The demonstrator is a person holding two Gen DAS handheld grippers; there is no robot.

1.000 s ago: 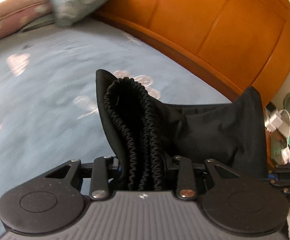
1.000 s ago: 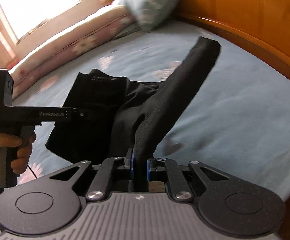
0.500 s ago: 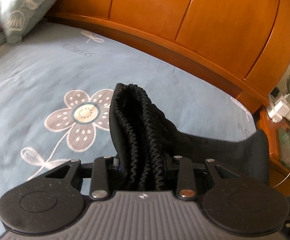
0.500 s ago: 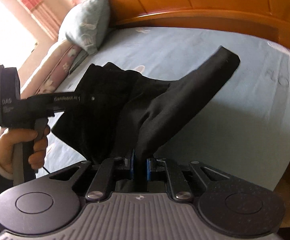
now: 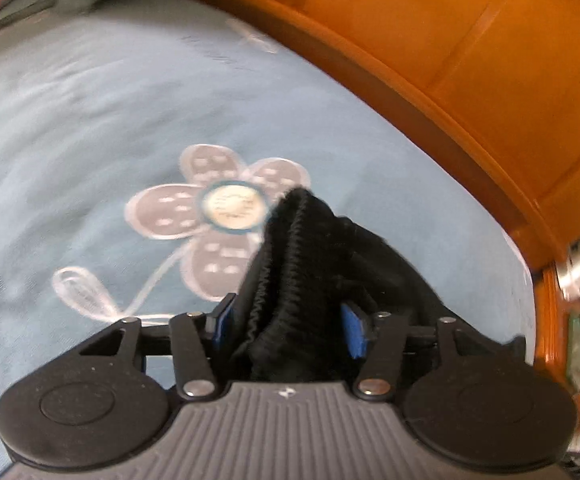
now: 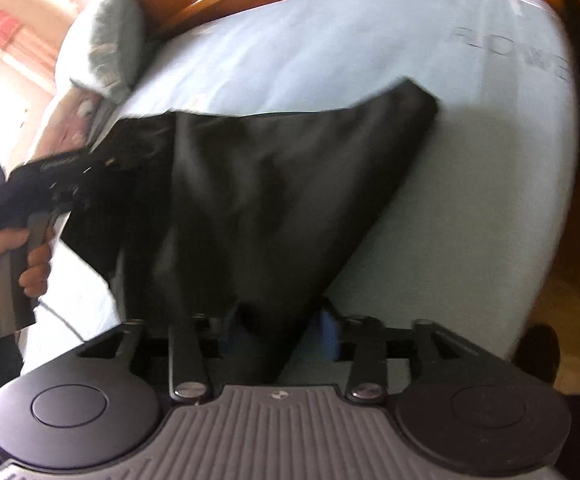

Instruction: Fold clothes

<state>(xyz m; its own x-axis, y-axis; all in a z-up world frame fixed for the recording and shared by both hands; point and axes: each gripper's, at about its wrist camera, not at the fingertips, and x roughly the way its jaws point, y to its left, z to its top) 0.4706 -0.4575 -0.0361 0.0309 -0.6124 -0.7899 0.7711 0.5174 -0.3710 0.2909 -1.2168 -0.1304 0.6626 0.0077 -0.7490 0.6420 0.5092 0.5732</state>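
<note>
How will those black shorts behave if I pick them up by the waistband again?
The black shorts will likely flop: in the right wrist view the cloth hangs in a loose, creased sheet. The gathered waistband looks bulky and ribbed, so it should grip well. They seem light, sagging softly onto the bed sheet.

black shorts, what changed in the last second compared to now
Both grippers have just been opening: the left gripper eased off the bunched waistband of the black shorts, and the right gripper off the hem, cloth still between both. The shorts came down onto the blue bedsheet. The wooden headboard stayed put.
</note>
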